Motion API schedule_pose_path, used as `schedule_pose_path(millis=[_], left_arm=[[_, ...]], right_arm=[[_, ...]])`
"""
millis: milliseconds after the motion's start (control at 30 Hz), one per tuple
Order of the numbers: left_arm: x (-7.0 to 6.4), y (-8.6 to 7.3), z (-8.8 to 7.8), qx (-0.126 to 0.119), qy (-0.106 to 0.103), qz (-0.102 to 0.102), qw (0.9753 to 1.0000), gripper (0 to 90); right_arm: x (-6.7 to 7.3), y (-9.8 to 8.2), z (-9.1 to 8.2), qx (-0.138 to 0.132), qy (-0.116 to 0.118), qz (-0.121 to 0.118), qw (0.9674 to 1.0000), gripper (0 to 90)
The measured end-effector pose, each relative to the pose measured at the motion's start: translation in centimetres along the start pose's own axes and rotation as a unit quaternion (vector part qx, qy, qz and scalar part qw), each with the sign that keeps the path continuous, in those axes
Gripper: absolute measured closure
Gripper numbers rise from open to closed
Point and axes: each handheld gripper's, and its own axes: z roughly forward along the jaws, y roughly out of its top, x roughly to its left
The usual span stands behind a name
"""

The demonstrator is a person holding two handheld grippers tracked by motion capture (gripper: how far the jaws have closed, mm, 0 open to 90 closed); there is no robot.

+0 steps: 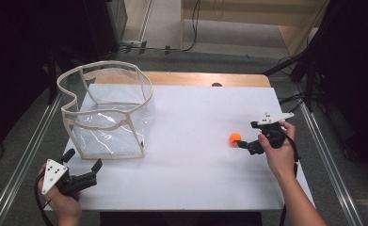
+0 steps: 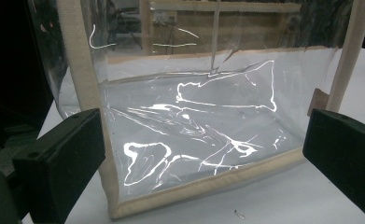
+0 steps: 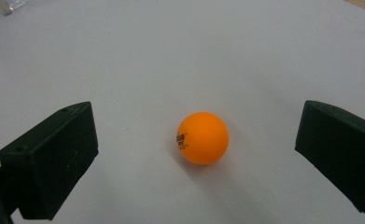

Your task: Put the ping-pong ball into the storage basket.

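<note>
1. the right gripper (image 3: 196,154) is held wide open, with the orange table-tennis ball (image 3: 203,137) lying on the white table (image 3: 180,56) between its jaws, untouched.
2. the jaws should be closed slowly and evenly, so the ball is not rolled away.
3. the left gripper (image 2: 199,154), also wide open, faces the clear plastic bin (image 2: 194,126) just ahead.

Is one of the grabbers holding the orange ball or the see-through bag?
Nothing is held. The right hand-held gripper is open with the small orange ball lying untouched between its jaws. The left hand-held gripper is open before the clear plastic bag.
</note>
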Motion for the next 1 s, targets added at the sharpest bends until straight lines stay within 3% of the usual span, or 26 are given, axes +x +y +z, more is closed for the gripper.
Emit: schedule_pose_path(millis=[500,1000], left_arm=[[0.0,0.0,0.0,0.000,0.000,0.000,1.0000,0.0],[0.0,0.0,0.0,0.000,0.000,-0.001,1.0000,0.0]], right_arm=[[-0.4,0.8,1.2,0.041,0.008,-0.003,0.9991,0.0],[-0.5,1.7,2.9,0.107,0.008,-0.011,0.9942,0.0]])
